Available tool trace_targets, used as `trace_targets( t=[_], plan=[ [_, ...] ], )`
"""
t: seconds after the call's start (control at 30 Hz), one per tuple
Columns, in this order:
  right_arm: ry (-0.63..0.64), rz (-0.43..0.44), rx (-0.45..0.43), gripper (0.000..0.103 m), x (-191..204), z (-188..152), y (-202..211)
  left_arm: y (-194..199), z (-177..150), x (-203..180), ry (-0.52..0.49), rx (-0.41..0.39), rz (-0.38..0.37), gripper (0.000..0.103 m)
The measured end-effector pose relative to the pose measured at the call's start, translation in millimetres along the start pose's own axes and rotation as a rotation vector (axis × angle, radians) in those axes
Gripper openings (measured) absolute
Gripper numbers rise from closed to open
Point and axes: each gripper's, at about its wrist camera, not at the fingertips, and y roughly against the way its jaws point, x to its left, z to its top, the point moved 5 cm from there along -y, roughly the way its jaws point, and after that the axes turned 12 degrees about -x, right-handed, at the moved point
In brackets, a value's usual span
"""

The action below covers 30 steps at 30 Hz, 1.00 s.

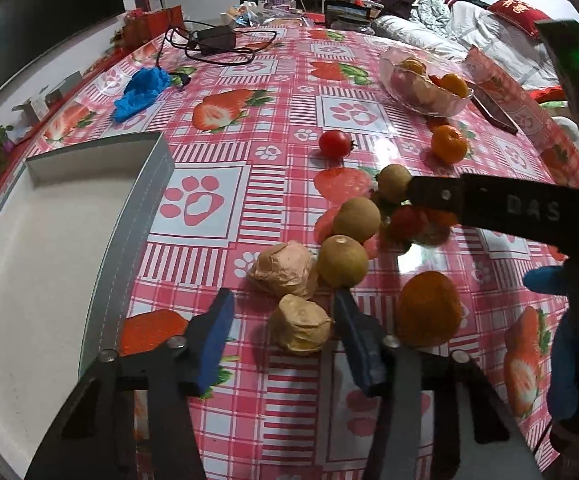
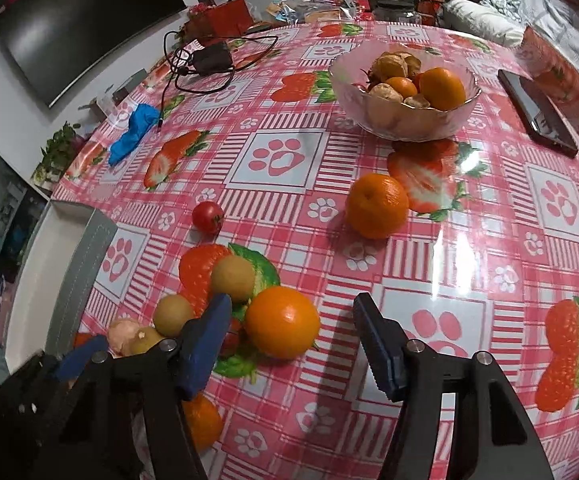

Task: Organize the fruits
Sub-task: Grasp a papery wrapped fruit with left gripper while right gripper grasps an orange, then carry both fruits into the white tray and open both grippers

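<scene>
Loose fruit lies on the pink tablecloth. In the left wrist view my left gripper (image 1: 283, 332) is open, low over a papery husk fruit (image 1: 300, 329), with another husk fruit (image 1: 282, 269), three brown round fruits (image 1: 342, 261) and an orange (image 1: 428, 309) close by. My right gripper (image 2: 293, 336) is open just before an orange (image 2: 282, 322); its arm (image 1: 505, 206) crosses the left wrist view. A glass bowl (image 2: 403, 120) at the far side holds oranges and husk fruits. A cherry tomato (image 2: 208, 217) and another orange (image 2: 376, 205) lie apart.
A white tray with a grey rim (image 1: 145, 200) stands at the left. A blue glove (image 1: 142, 90), a charger with cable (image 1: 215, 40), and a dark phone (image 2: 537, 114) lie on the table. Clutter lines the far edge.
</scene>
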Motion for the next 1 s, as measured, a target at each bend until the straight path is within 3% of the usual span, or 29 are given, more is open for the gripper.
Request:
trace_targets(
  t=[0.07,0.13,0.17,0.2,0.23,0.5,0.63,1.0],
  plan=[
    [0.008,0.012,0.002,0.065,4.7,0.6,-2.1,1.4,0.2,1.7,0.004,-0.006,-0.004,0.032],
    [0.010,0.022,0.005,0.064,7.3,-0.2,-2.0,2.5,0.3,5.8,0.019,-0.007,-0.026,0.031],
    [0.008,0.024,0.004,0.056,7.3,-0.8,-1.0,3.1,0.3,7.7,0.031,-0.005,-0.035,0.031],
    [-0.003,0.033,-0.001,0.039,6.7,-1.3,0.5,4.5,-0.1,10.3,0.047,-0.003,-0.046,0.030],
    [-0.029,0.040,-0.005,0.038,3.4,-1.8,2.7,5.8,-0.8,11.6,0.054,-0.002,-0.053,0.030],
    [-0.026,0.007,-0.017,0.038,-11.7,-10.6,18.9,20.1,-7.3,17.3,0.061,-0.014,-0.080,0.030],
    [-0.040,0.030,-0.038,0.038,-11.5,-8.8,34.3,34.3,-3.1,16.8,0.058,-0.043,-0.094,0.030],
    [0.012,0.100,-0.068,0.038,40.1,-2.7,67.5,83.2,10.8,52.5,0.099,-0.125,-0.086,0.030]
  ],
)
